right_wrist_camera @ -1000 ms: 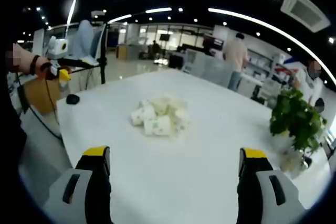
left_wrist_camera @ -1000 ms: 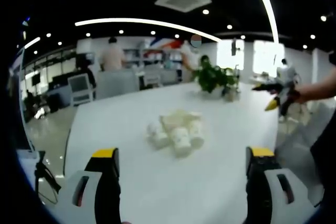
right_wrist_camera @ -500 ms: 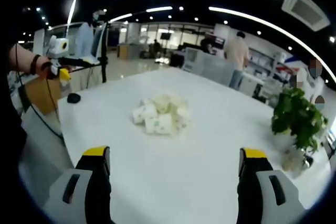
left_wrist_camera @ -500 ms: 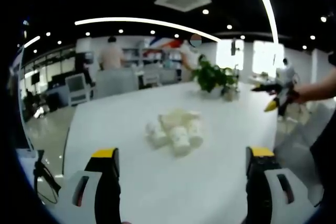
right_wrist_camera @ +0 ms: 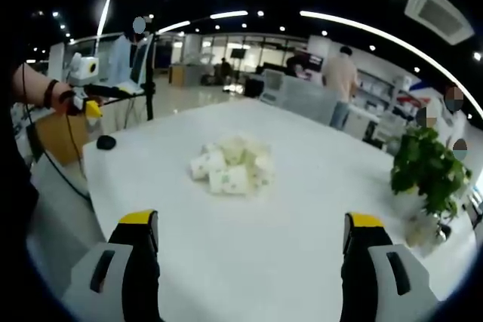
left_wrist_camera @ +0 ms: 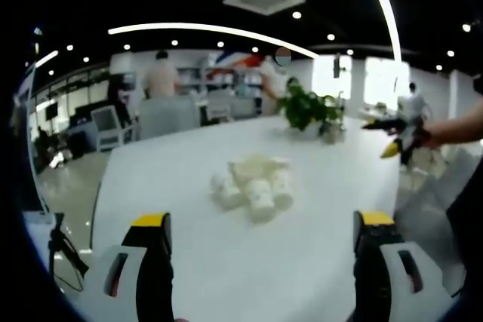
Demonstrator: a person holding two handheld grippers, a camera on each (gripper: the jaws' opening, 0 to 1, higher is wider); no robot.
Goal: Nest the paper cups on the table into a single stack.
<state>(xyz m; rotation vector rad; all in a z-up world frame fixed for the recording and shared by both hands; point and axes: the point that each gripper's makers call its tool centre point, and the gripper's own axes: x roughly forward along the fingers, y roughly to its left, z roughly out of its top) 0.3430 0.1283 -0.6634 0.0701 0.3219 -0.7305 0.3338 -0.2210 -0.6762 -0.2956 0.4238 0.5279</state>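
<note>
**Cups heaped, nothing nested yet**

A loose heap of paper cups (left_wrist_camera: 251, 186) lying near the middle of the white worktop (left_wrist_camera: 317, 209), most tipped on their sides and touching one another, some pale and plain, some with a faint pattern. Seen again in the right gripper view as the same cluster (right_wrist_camera: 232, 168), mouths and bases pointing different ways. No two cups visibly slid into each other; exact count not clear from the jumble.

Judged progress: at the very start. No stack begun, no cup lifted, every cup left to be picked out, turned upright and nested.

Left tool (left_wrist_camera: 261, 233) held back from the heap, near the worktop's close edge, jaws wide apart and empty, yellow-tipped. Right tool (right_wrist_camera: 252, 233) likewise short of the heap on another side, jaws spread wide with nothing between them. Each tool also visible far off in the other's view, beyond the heap, held out in a hand.

Past the heap, toward the worktop's far end, a potted plant (left_wrist_camera: 309, 111), green and leafy, well apart from the cups; in the right gripper view off to the heap's right (right_wrist_camera: 424, 173). A small dark object (right_wrist_camera: 106, 142) near the worktop's edge, left of the heap, too small to identify.

Marks on the cups too blurred to read; no legible brand, label or writing anywhere.
</note>
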